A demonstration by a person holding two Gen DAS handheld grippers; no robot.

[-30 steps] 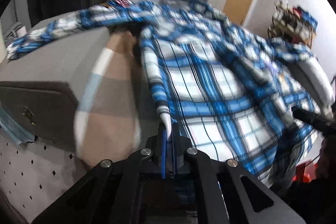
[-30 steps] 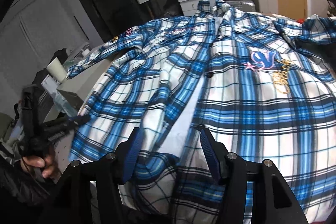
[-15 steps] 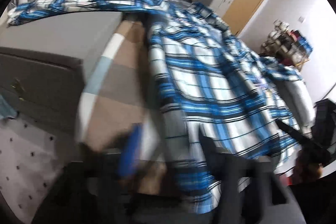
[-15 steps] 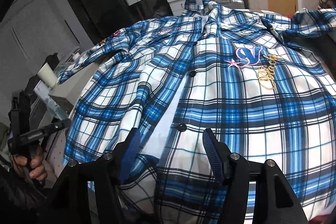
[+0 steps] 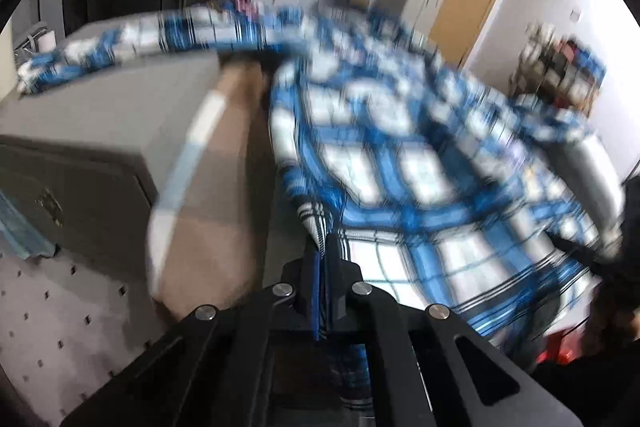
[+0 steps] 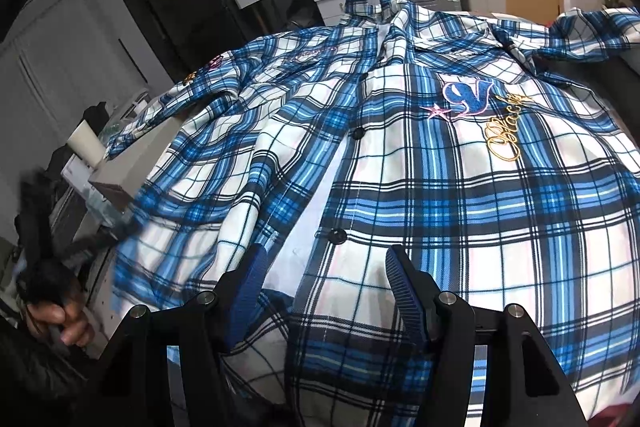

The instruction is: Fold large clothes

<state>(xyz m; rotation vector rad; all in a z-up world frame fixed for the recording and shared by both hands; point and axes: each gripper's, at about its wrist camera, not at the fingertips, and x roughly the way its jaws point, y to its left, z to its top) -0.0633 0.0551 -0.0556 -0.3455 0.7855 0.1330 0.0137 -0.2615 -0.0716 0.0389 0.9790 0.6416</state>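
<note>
Cluttered room, grey tabletop (image 5: 120, 115): plaid shirt (image 6: 440, 187) lies spread front-up across frame centre; left gripper (image 5: 322, 247) has just snapped shut, pinching the shirt's side hem; right gripper (image 6: 324, 279) hangs half-open over the front placket, gripping nothing; best keep the pinched hem taut.

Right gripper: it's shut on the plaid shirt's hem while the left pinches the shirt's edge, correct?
Not quite. The right wrist view shows the right gripper open, jaws spread over the plaid shirt. The left gripper does pinch the shirt's edge.
</note>
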